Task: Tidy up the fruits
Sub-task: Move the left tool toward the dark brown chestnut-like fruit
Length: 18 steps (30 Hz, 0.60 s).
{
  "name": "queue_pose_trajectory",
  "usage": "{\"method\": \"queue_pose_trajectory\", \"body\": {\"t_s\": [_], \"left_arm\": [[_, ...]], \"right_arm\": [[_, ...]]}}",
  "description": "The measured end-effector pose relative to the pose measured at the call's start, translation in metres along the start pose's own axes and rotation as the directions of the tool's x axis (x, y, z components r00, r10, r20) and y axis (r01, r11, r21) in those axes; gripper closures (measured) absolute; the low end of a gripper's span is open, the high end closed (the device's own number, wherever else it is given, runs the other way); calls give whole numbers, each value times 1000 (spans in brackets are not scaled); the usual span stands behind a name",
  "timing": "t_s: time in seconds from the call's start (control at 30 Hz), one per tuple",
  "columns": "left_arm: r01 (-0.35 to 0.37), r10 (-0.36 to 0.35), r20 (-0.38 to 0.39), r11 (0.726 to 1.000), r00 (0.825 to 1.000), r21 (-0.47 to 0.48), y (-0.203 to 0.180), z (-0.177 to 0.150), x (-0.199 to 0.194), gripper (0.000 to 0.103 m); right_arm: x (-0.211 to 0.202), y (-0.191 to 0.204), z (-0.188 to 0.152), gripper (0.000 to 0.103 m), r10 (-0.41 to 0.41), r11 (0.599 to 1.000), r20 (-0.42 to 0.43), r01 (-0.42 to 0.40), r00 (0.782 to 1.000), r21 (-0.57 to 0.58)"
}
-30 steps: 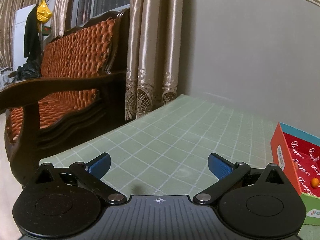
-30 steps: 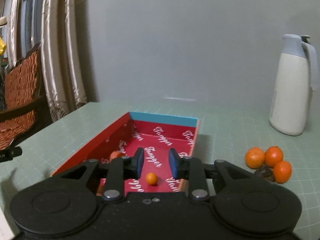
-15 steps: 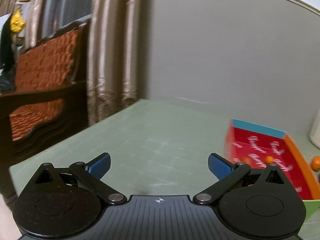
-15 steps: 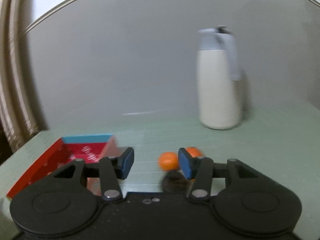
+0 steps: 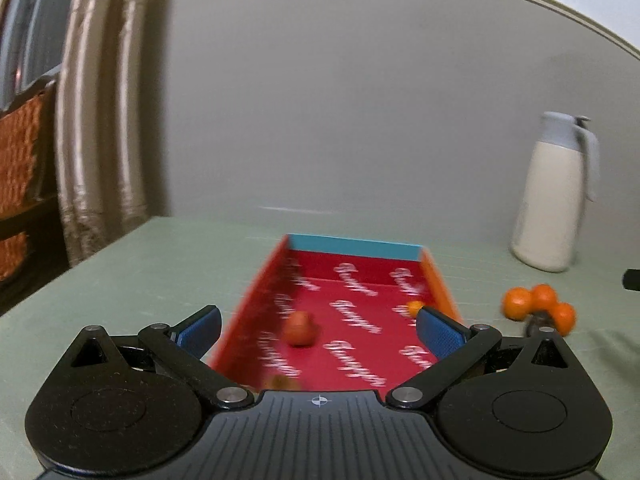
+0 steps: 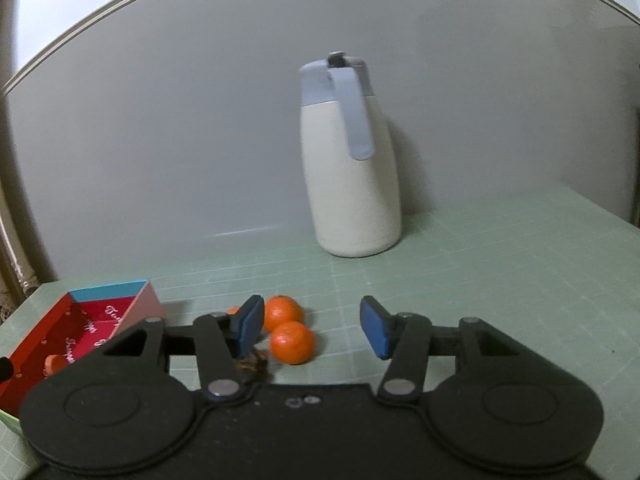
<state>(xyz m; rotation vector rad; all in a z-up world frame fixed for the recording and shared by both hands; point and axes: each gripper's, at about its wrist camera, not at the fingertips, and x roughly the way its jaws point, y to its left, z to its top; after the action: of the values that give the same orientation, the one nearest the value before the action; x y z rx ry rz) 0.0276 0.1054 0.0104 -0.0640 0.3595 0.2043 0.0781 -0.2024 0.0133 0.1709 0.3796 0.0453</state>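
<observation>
A red box (image 5: pixel 354 246) with a blue far wall lies on the green mat, with a small reddish fruit (image 5: pixel 299 328) and a small orange one (image 5: pixel 414 306) inside. My left gripper (image 5: pixel 320 330) faces it, open wide and holding nothing. To the right of the box sit tangerines (image 5: pixel 536 304). My right gripper (image 6: pixel 313 326) hovers just short of two tangerines (image 6: pixel 292 342); its jaws are opening and the pads touch nothing. A third tangerine (image 6: pixel 232 311) and a dark brown lump (image 6: pixel 252 362) are partly hidden behind the left finger. The box (image 6: pixel 104 292) is at lower left.
A cream thermos jug (image 6: pixel 352 184) with a grey lid and handle stands at the back near the wall. Beige curtains (image 5: pixel 100 120) and a wooden seat with an orange cushion (image 5: pixel 20 152) lie past the table's left edge.
Both views have swung to the right. The left gripper now faces the red box instead of the seat. The right gripper left the box for the tangerines, and its jaws have widened.
</observation>
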Motion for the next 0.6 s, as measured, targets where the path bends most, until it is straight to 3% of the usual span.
{"method": "queue_pose_trajectory", "body": {"t_s": [0.6], "left_arm": [[139,-138,-21,989,990,50,-86,-6,-1,0]], "right_arm": [[-21,-66,-1,50,-107,993,10,106,994,44]]}}
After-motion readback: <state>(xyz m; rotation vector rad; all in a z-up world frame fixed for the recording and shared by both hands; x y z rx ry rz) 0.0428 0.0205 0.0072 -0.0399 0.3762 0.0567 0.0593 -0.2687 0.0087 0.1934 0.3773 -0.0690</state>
